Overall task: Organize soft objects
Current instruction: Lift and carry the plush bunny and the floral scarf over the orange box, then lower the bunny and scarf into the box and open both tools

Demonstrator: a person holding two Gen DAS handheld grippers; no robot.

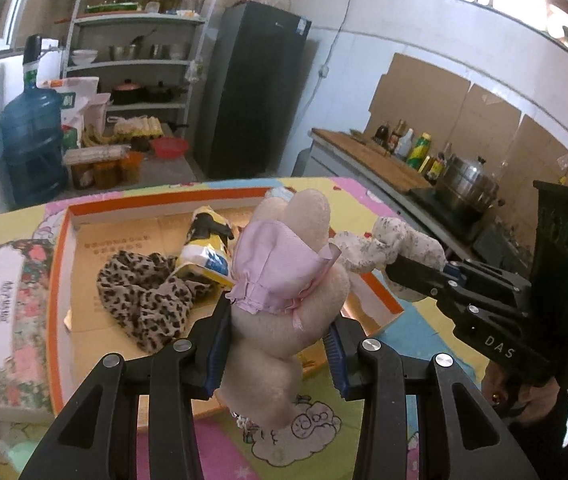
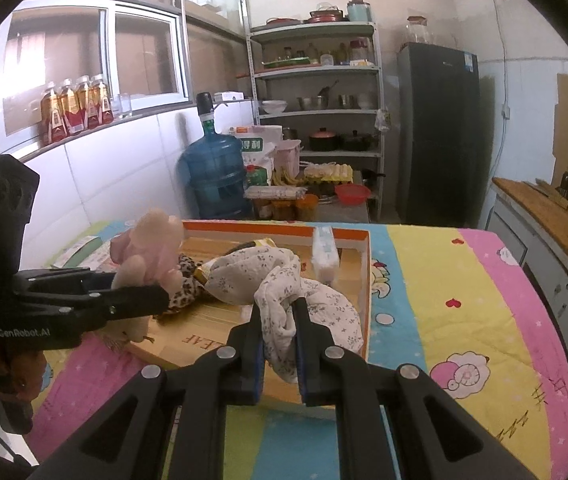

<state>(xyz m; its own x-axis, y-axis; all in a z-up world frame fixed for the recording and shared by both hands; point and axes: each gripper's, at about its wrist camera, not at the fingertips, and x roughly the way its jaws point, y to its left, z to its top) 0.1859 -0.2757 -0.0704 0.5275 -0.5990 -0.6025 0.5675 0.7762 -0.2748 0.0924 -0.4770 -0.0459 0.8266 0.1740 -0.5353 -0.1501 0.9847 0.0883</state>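
1. the left gripper is clamping its two blue-padded jaws on the lower body of a plush toy, a cream stuffed animal wearing a pink dress; the jaws are standing partly apart, pressed in by the toy's bulk, and the toy is hanging lifted above the near edge of the orange-rimmed cardboard tray.
2. the right gripper is pinching a floral cloth, white with small grey sprigs; its jaws are sitting close together on a bunched fold, and the rest of the cloth is draping over the tray's near right corner.
3. inside the tray, a leopard-print fabric is lying crumpled, touching a yellow-and-white packet; a pack of tissues is leaning against the right wall.
4. a floral box is resting just beside the tray's left wall on the colourful mat.
5. judging by this, the placing step is in hand: both soft items are being carried over the tray.
6. the next move probably calls for lowering each item onto bare cardboard, then spreading the jaws so that nothing is trailing over the rim.
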